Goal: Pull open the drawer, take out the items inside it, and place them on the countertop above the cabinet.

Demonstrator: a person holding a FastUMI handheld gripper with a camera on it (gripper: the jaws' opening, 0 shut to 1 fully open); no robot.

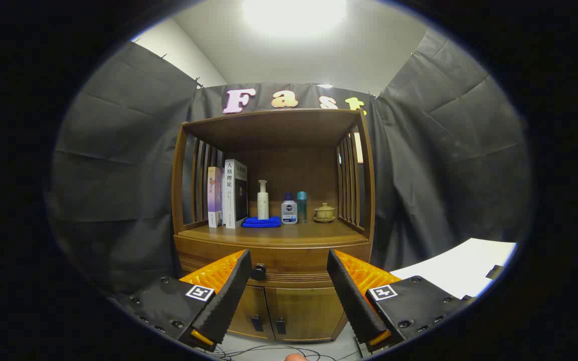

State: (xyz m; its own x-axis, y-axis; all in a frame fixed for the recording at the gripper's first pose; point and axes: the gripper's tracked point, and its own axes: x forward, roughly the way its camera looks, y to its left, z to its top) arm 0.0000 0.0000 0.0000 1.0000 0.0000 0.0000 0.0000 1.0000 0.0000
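A brown wooden cabinet [274, 240] stands ahead against the booth wall. Its drawer [289, 263] is closed, with a round dark knob [258, 272] just right of my left finger. Above the drawer lies the countertop [289, 233] under an open shelf frame. My gripper [287, 265] is open, its fingers spread wide in front of the drawer with nothing between them, still some way short of the cabinet.
On the countertop stand two books [228, 194], a white pump bottle [263, 199] on a blue cloth [262, 222], a small white bottle [289, 209], a teal bottle [302, 206] and a small lidded pot [324, 212]. Two lower doors [289, 313] sit below. A white surface [462, 271] lies right; cables [269, 351] run on the floor.
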